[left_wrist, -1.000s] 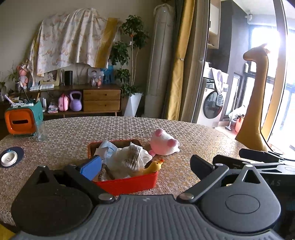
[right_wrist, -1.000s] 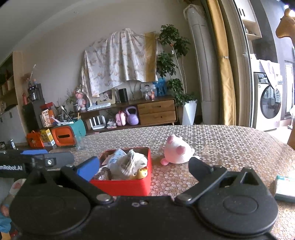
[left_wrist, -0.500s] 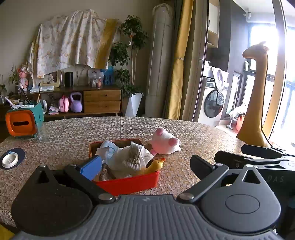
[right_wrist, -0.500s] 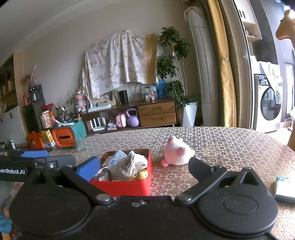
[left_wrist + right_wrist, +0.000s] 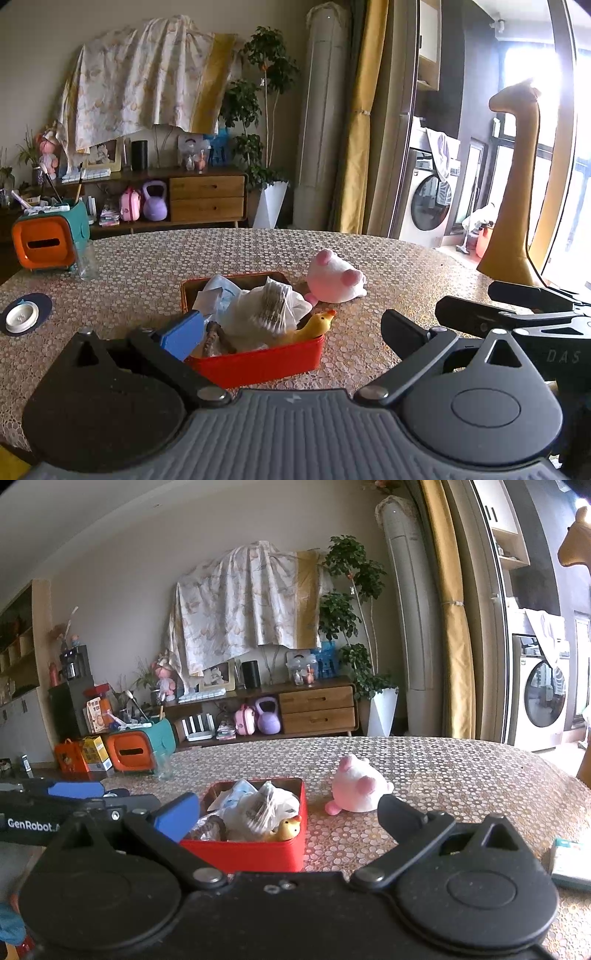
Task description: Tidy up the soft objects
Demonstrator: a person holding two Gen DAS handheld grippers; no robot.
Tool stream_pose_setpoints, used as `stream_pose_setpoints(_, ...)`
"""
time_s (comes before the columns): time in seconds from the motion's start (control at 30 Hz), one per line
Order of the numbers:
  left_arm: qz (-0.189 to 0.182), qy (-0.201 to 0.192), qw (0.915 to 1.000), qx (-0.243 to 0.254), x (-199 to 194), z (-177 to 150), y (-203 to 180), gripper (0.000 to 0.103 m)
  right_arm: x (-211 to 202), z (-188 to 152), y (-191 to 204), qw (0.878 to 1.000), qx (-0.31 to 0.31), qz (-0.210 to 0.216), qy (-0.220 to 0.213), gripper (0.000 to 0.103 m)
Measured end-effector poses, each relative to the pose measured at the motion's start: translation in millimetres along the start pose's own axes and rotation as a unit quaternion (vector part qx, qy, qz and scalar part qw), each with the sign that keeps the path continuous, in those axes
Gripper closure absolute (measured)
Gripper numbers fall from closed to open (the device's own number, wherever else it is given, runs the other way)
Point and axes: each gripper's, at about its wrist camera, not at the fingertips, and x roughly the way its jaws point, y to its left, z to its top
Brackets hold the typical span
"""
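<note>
1. Both grippers, left gripper and right gripper, hover with fingers apart, holding nothing.
2. The pink plush pig lies on the table, just right of the red box.
3. Judged next: close the right gripper on the pig and lift it into the box.
4. The box is already full with the plastic bag and the yellow duck; the glass stands far left, well apart.

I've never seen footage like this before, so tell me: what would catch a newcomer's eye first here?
Probably the bright red box in the middle of the patterned table, heaped with crumpled white bags and a yellow duck toy at its near right corner. Just right of it, a pink and white plush pig lies on the table, outside the box. Both black grippers frame the bottom, jaws open and empty.
</note>
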Motion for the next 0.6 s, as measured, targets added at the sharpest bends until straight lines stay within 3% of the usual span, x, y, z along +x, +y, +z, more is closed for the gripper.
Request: stream_pose_setpoints(0.6,-0.001,0.009,0.9999,-0.005,4.1,-1.8,1.2,0.0,1.9,-1.4,-1.8,1.0,0.006,0.003,0.004,0.0)
